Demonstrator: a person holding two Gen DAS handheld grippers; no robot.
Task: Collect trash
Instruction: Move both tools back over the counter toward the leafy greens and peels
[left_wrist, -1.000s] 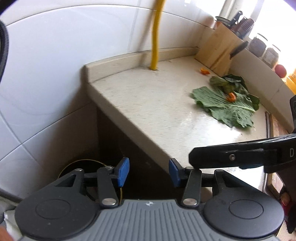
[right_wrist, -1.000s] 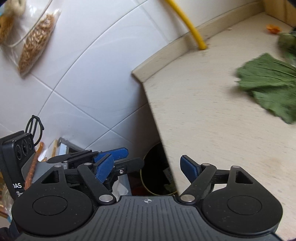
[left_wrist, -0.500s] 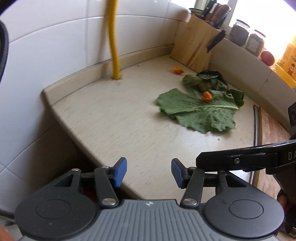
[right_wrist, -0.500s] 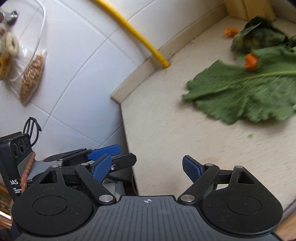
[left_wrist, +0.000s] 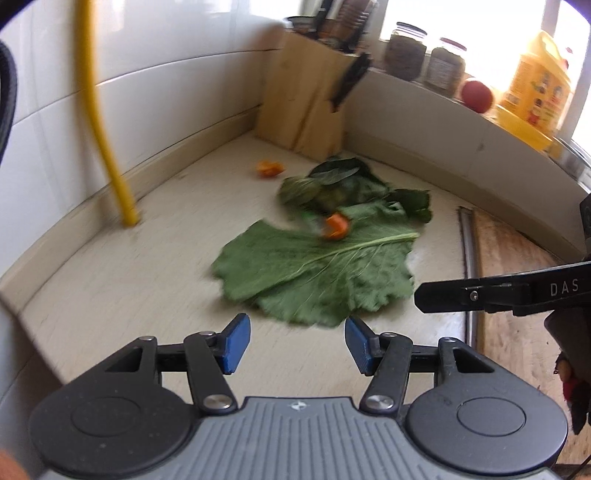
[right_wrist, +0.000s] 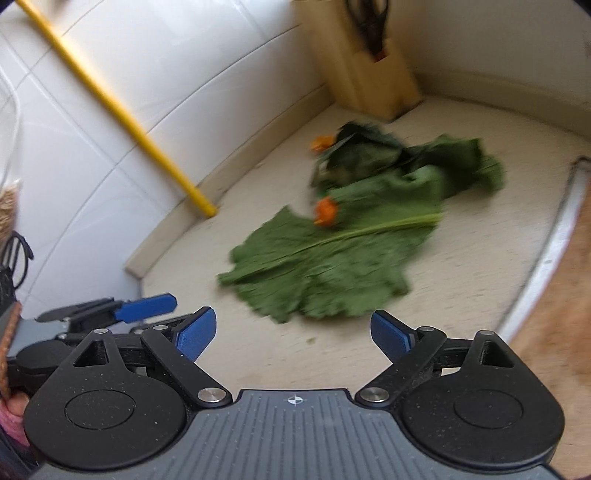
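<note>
A large flat green leaf (left_wrist: 317, 273) (right_wrist: 325, 266) lies on the beige counter (left_wrist: 147, 258), just ahead of both grippers. An orange scrap (left_wrist: 336, 227) (right_wrist: 325, 210) rests on its far edge. Behind it is a heap of darker leaves (left_wrist: 351, 184) (right_wrist: 388, 155), and a second orange scrap (left_wrist: 269, 168) (right_wrist: 321, 142) lies beyond, by the heap. My left gripper (left_wrist: 295, 345) is open and empty, its tips short of the leaf's near edge. My right gripper (right_wrist: 293, 332) is open and empty too, also close to the leaf. The left gripper's fingers (right_wrist: 146, 306) show at the left of the right wrist view.
A wooden knife block (left_wrist: 306, 99) (right_wrist: 362, 59) stands in the back corner. A yellow pipe (left_wrist: 107, 147) (right_wrist: 122, 114) enters the counter by the tiled wall. Jars (left_wrist: 406, 51), a red fruit (left_wrist: 476, 96) and a yellow bottle (left_wrist: 535, 85) line the sill. A wooden board (left_wrist: 517, 295) lies right.
Both grippers have swung from the counter's left end and the bin below it toward the leaves, which are now much nearer. Both stayed open.
</note>
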